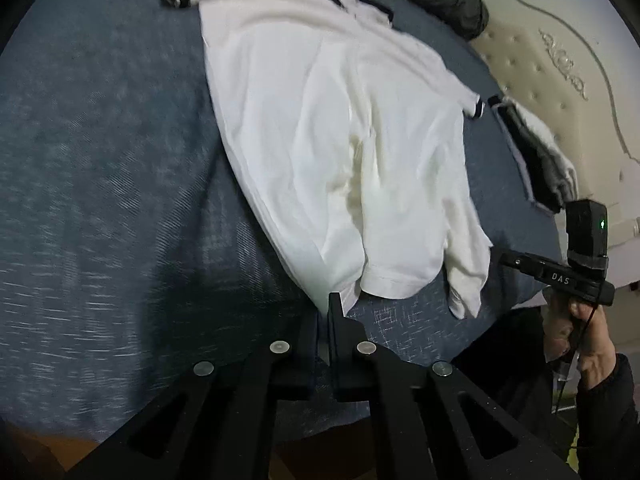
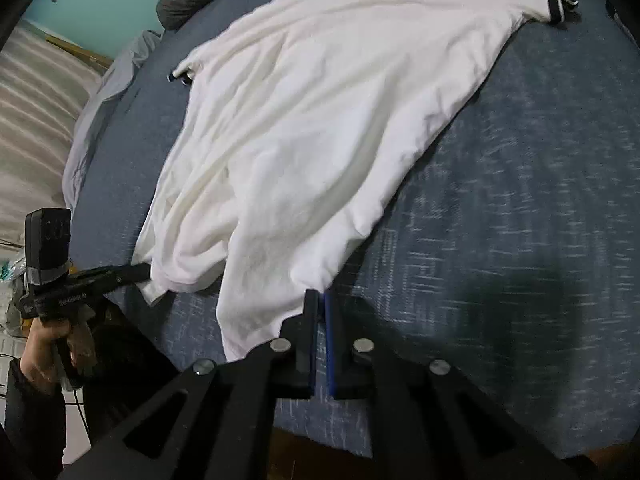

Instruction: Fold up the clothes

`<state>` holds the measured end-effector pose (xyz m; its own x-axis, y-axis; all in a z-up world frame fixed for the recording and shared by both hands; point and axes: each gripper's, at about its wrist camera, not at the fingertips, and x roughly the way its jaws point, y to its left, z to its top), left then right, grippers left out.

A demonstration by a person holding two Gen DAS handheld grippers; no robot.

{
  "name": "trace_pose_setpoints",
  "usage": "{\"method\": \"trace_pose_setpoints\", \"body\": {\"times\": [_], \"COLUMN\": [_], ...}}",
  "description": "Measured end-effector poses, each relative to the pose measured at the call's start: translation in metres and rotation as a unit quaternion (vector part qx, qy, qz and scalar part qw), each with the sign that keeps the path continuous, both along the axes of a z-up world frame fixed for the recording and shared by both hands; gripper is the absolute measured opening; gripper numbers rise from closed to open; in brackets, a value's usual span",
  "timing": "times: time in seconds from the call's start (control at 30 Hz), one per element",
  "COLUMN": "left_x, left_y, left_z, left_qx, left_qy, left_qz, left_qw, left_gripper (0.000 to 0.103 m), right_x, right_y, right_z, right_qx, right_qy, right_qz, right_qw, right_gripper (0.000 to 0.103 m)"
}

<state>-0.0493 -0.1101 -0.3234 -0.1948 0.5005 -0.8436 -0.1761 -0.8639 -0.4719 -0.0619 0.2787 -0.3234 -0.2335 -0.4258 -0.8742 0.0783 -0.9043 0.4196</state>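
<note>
Jaws shut on white shirt, blue bedspread beneath.

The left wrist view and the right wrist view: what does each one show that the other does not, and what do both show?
Only the left wrist view shows the cream padded headboard and a folded pile of dark and white clothes beside it. Only the right wrist view shows the teal wall and a pale grey sheet at the bed's edge. Both show the white shirt spread on the blue bed cover, with the left gripper and right gripper each shut on its bottom hem.
</note>
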Motion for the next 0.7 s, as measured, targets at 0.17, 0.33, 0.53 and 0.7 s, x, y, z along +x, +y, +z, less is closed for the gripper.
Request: {"method": "trace_pose_setpoints", "body": {"times": [0.17,0.33,0.53,0.7], "left_x": [0.008,0.007,0.009,0.004], "left_y": [-0.033,-0.036,-0.042,-0.045], "left_z": [0.019,0.026,0.032,0.034], "left_qx": [-0.008,-0.012,-0.015,-0.022], "left_qy": [0.015,0.023,0.027,0.03], "left_qz": [0.015,0.028,0.042,0.052], "left_qw": [0.9997,0.9993,0.9986,0.998], "left_gripper": [0.004,0.004,0.004,0.004], "right_x": [0.002,0.005,0.006,-0.001], "right_y": [0.025,0.043,0.082,0.097], "right_z": [0.023,0.039,0.047,0.042], "right_qx": [0.017,0.043,0.065,0.066], "right_qy": [0.023,0.035,0.036,0.04], "right_qz": [-0.026,-0.052,-0.092,-0.112], "right_qw": [0.999,0.997,0.993,0.991], "right_gripper": [0.002,0.002,0.002,0.003]}}
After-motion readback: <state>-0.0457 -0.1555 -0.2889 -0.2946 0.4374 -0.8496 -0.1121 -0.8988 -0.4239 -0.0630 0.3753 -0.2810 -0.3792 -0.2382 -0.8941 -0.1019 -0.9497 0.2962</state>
